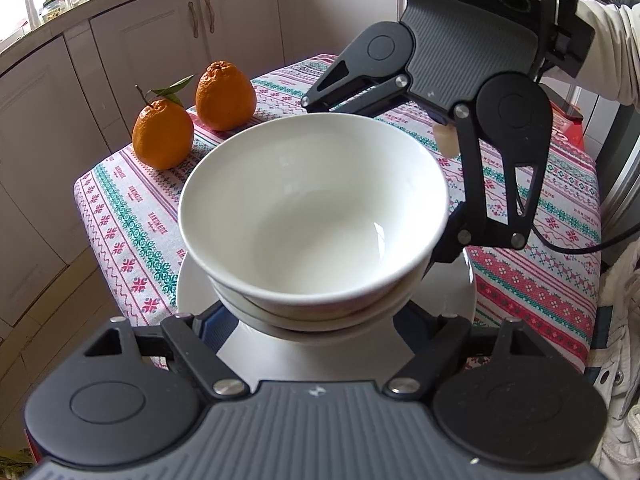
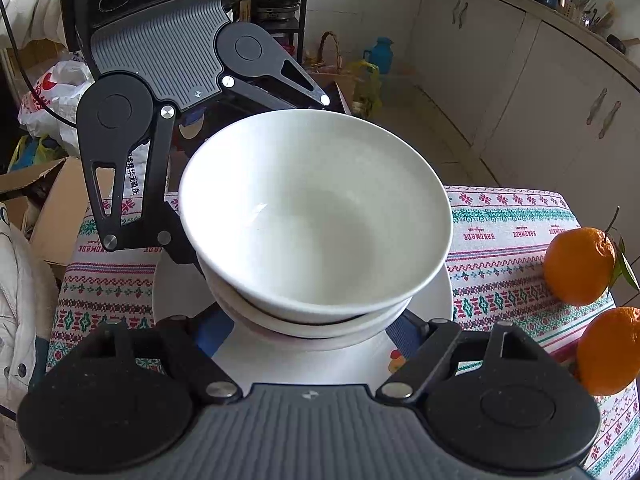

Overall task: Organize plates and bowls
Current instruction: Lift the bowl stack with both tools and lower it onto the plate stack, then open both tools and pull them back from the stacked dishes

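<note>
A white bowl (image 1: 316,208) sits nested on two other white bowls (image 1: 320,320), all on a white plate (image 1: 192,288) on the patterned tablecloth. The same stack shows in the right wrist view, top bowl (image 2: 316,212) over the lower bowls (image 2: 316,328) on the plate (image 2: 176,288). My left gripper (image 1: 316,312) is spread wide around the near side of the stack. My right gripper (image 2: 316,320) is spread wide around the opposite side. Each gripper's fingertips are hidden behind the bowls. The right gripper's body (image 1: 468,64) faces the left camera, and the left gripper's body (image 2: 160,52) faces the right camera.
Two oranges (image 1: 192,112) stand on the cloth at the table's far left corner; they also show at the right in the right wrist view (image 2: 592,304). Kitchen cabinets (image 1: 140,40) line the wall. Cardboard boxes and bags (image 2: 44,152) lie beyond the table.
</note>
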Demonstrator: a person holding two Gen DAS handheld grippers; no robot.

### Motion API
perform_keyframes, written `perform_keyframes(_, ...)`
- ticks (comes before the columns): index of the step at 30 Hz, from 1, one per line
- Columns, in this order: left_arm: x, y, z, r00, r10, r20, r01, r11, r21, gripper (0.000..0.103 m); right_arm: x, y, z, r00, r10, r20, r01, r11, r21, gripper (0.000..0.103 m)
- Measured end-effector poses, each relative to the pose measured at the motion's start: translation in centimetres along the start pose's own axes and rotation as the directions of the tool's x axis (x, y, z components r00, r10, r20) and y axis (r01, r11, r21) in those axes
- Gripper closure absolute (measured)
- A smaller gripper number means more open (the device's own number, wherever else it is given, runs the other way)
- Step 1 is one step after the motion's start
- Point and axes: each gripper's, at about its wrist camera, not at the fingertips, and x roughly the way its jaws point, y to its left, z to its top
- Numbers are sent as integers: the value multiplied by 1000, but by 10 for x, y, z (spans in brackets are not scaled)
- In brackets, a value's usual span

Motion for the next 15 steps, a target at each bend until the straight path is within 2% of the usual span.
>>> perform_keyframes(3,0,0,-1,1000,1,6,-1,1000,-6,18,0,1,0,1000,-4,3,4,1000,2,17)
perform_keyframes(5,-2,-1,-2,1000,-8,16,8,1000,-18,10,-1,2,0,1000,-5,5,5,1000,10,16)
perform_keyframes(7,-3,-5,-3,1000,1,25,-1,1000,-9,8,-2,3,0,1000,-2,9,2,1000,21,11)
perform_keyframes(9,-3,-11,-5,999,22,26,-22,1000,8,7,-5,7,0,1000,-22,21,22,1000,17,3)
perform_keyframes(13,-8,-19,-9,998,58,37,-58,998,-10,7,-15,15,-1,999,-39,29,38,999,28,2)
perform_keyframes(15,-14,-24,-10,994,99,50,-98,995,-31,6,-21,22,-2,998,-65,27,64,998,29,2)
